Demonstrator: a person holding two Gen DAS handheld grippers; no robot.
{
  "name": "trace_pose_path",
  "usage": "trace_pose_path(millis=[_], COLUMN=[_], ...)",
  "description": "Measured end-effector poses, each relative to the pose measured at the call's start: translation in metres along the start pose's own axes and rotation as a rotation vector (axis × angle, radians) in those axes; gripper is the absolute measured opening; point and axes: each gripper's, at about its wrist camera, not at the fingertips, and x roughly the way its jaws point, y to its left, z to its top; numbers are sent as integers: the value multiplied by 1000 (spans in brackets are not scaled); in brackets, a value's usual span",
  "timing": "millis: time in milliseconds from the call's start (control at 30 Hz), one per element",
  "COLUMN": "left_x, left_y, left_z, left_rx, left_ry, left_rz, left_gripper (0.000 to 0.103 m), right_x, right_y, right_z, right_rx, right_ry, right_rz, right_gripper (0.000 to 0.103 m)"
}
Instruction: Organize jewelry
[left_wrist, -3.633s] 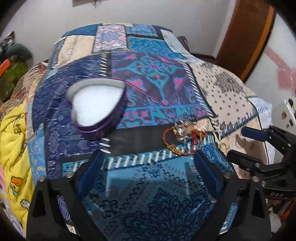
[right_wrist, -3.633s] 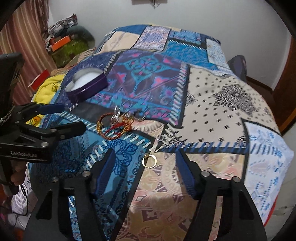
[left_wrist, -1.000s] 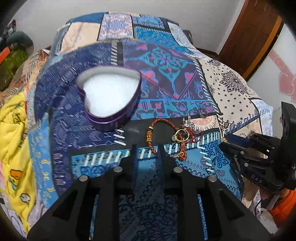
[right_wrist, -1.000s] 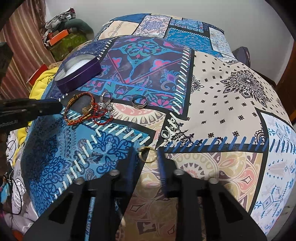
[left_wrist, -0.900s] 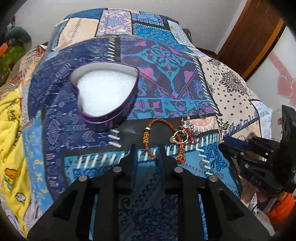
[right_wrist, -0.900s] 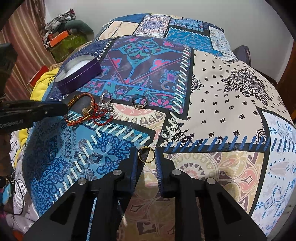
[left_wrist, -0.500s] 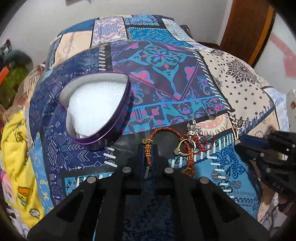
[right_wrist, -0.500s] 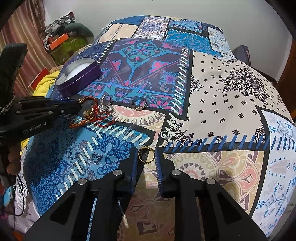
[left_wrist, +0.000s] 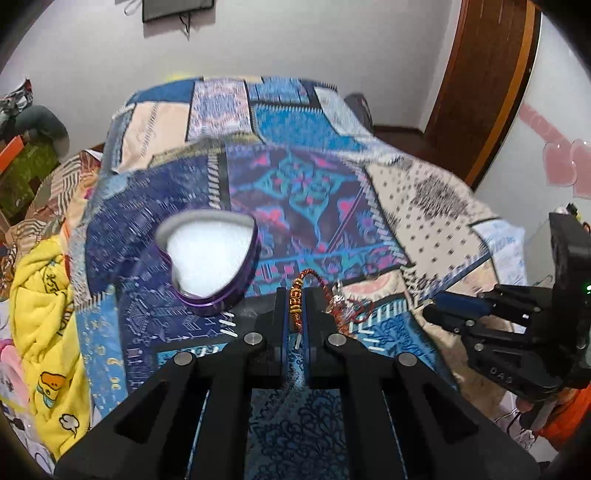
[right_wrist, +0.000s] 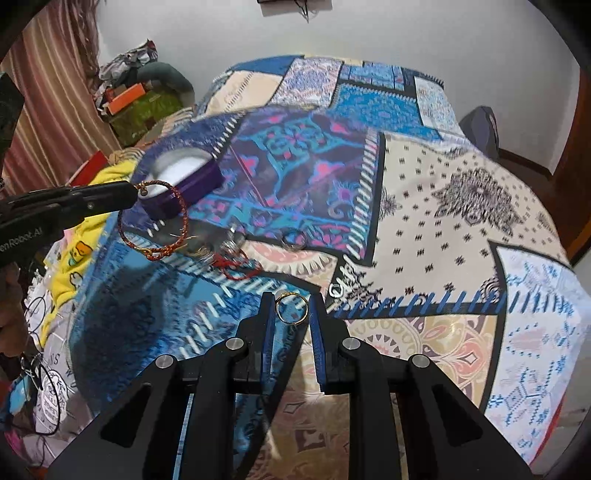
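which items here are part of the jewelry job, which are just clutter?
Job:
- left gripper, shut on the braided bracelet
- right gripper, fingers closed on the gold ring
- heart-shaped purple tin
- silver ring
- red cord pile

Lying about:
- yellow blanket
- orange box
- patchwork bedspread (work surface only)

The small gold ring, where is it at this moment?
In the right wrist view the small gold ring is held between the pads of the right hand-held gripper, above the patchwork bedspread, right of the red braided bracelet.
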Motion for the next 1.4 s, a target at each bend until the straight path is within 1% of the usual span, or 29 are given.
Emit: trace_pose_path(millis=[233,367,433,533,600,767,867,933,1033,1167,1233,1400], left_x=[-27,-33,-29,-17,-5,23,27,24,15,4,1,7], left_y=[3,11,17,29,39,66,78,80,80,72,64,41], left_z=[-2,-7,-12,-23,-34,-57,-67,-67,-62,-50,-43,-33], left_rx=[-24,-45,-50,-67,-72,-103,-139,-143,-137,-128,-114,-63], left_ry=[-55,-62,-46,5,43,144,161,161,140,109,93,95], left_rz=[5,13,25,22,62,108,100,97,89,56,44,-2], left_gripper=[5,5,5,5,5,5,5,10,12,14,20,21], right_x=[-17,-24,-24,-22,-17,-11,-9,-8,-7,-8,-8,-8], right_y=[12,19,23,28,32,38,38,38,37,36,36,30], right_z=[14,22,26,29,30,29,31,32,34,34,35,33], right_rx=[-11,-20,-20,-23,-27,-37,-33,-30,-24,-21,-19,-8], right_ry=[-63,-96,-108,-111,-103,-88,-86,-86,-87,-93,-95,-96], right_rz=[8,11,17,25,30,35,34,33,35,41,45,49], right_gripper=[16,16,16,16,16,16,16,16,16,16,16,16])
